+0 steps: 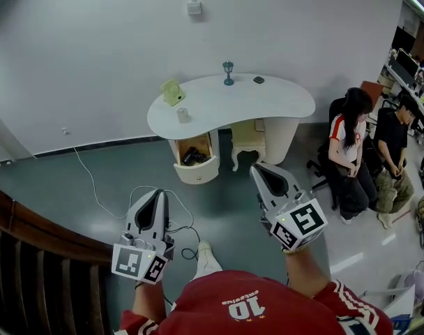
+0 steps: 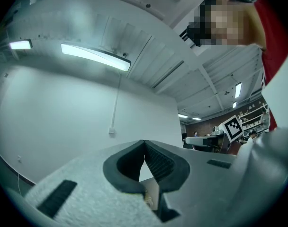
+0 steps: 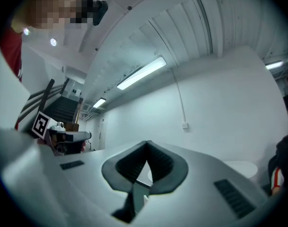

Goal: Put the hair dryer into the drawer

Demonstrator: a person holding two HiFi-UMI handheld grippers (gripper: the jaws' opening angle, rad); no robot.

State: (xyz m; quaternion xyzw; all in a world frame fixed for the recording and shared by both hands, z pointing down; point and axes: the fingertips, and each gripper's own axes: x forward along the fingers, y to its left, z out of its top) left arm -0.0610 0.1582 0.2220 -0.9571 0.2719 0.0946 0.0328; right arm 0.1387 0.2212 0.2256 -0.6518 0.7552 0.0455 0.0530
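Observation:
Across the room stands a white curved desk (image 1: 282, 107), and its drawer (image 1: 198, 172) is pulled out. A dark thing, apparently the hair dryer (image 1: 192, 156), lies inside the drawer. I stand well back from the desk and hold both grippers up in front of me. My left gripper (image 1: 160, 195) has its jaws together with nothing between them, as the left gripper view (image 2: 144, 144) also shows. My right gripper (image 1: 257, 170) is likewise shut and empty, and its tips meet in the right gripper view (image 3: 147, 144).
On the desk stand a green object (image 1: 172, 92), a small cup (image 1: 183, 114), a teal goblet (image 1: 228, 72) and a dark item (image 1: 259, 79). A cream stool (image 1: 247, 142) is under it. Two people (image 1: 351, 152) sit at right. A white cable (image 1: 93, 181) crosses the floor; a wooden rail (image 1: 38, 232) runs at left.

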